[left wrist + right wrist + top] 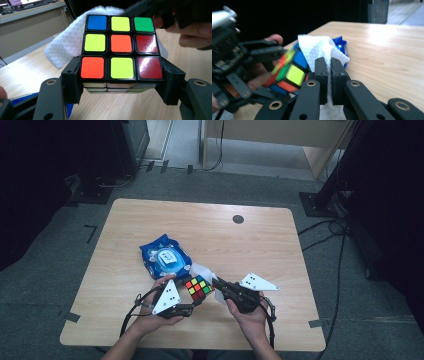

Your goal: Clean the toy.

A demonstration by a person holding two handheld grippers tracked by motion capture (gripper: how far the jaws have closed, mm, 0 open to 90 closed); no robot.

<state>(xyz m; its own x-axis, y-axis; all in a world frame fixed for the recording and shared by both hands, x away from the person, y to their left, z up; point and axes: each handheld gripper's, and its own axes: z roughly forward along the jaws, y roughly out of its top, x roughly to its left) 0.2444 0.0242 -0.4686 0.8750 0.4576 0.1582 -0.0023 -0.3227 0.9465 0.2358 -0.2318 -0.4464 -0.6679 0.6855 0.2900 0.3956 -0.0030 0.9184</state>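
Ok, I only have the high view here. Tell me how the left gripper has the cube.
Observer: The left gripper clamps the cube by its two side faces, one jaw on each.
Operator: Now the right one.
Observer: The right gripper is shut on a white wipe, pinched flat between its pads.
Operator: Say where the wipe sits against the cube.
Observer: It stands right behind the cube's far edge; I cannot tell whether they touch.
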